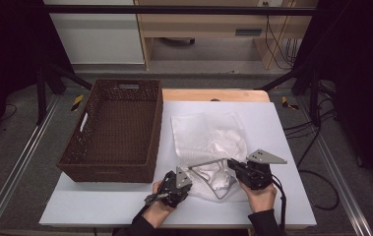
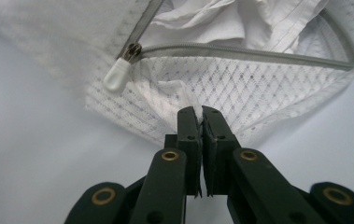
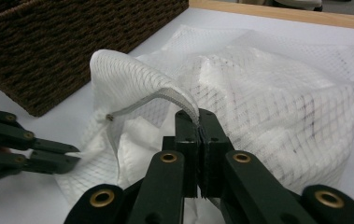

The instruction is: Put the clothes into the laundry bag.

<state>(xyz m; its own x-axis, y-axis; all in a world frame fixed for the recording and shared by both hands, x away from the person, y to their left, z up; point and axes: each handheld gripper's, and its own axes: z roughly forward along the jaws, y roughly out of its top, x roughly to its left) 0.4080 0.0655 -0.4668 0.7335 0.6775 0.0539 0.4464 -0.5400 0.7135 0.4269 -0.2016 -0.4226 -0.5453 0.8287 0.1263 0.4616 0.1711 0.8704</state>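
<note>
Leftmost on the table [image 1: 100, 206], a brown wicker basket [image 1: 112, 132], untouched, well apart from the work; just to its right, near the table's front edge, a white mesh laundry bag [image 1: 208, 147] with white cloth inside, zipper mouth gaping toward the person; at the bag's near-left corner, left gripper [image 1: 174, 189], jaws pressed together on a pinch of mesh [image 2: 198, 112] just below the zipper track, white zipper pull [image 2: 117, 74] lying free up and to the left of the tips; across the opening, right gripper [image 1: 233, 164], jaws likewise clamped tight on the grey zipper edge [image 3: 177, 95], lifting that lip into an arch above the cloth; bag thus held at both sides of its mouth, stretched between the two claws. Likely risks: thin mesh slipping out of the left pinch if pulled sideways, since only a small fold sits between the pads; zipper tape sliding from the right grip under the weight of the contents; cloth spilling out of the open mouth if the bag tips forward during a lift; mesh snagging or tearing under opposing tugs; basket rim catching the sagging bottom on the way over.
</note>
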